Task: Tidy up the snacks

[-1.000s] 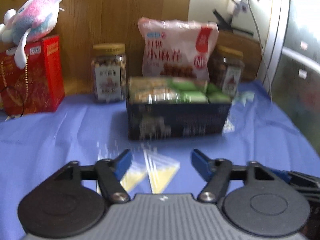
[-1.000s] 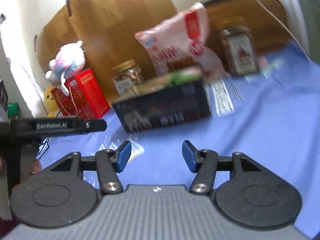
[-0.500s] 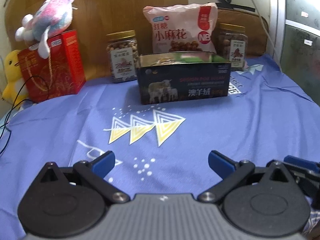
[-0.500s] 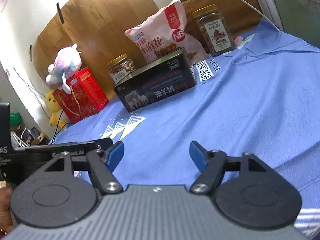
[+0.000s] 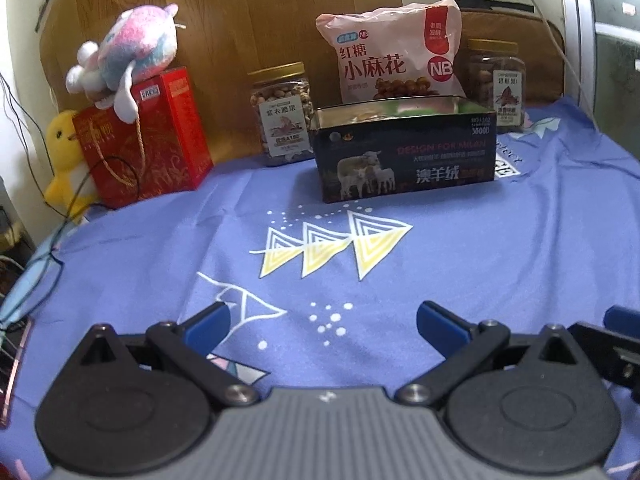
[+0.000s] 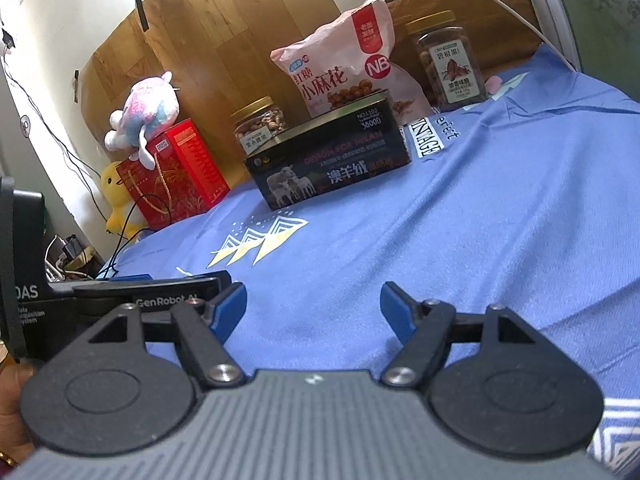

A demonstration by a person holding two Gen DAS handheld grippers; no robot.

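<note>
An open dark tin box [image 5: 404,152] [image 6: 328,164] stands at the back of the blue cloth. Behind it lean a pink snack bag [image 5: 394,52] [image 6: 344,68], a nut jar [image 5: 282,116] on its left and a darker jar [image 5: 496,80] on its right. My left gripper [image 5: 320,314] hangs low over the cloth well in front of the box, jaws wide open with nothing between them. My right gripper [image 6: 313,294] is beside it on the right, also open and empty. The box's contents are hidden from this angle.
A red gift box [image 5: 148,136] with a pink plush toy [image 5: 132,48] on top stands at the back left, with a yellow duck toy [image 5: 64,160] beside it. Cables hang off the cloth's left edge. A wooden board backs the row.
Both grippers have pulled back from the tin box, which now looks smaller and farther away. Both pairs of jaws have spread wider. The snacks inside the box are no longer visible.
</note>
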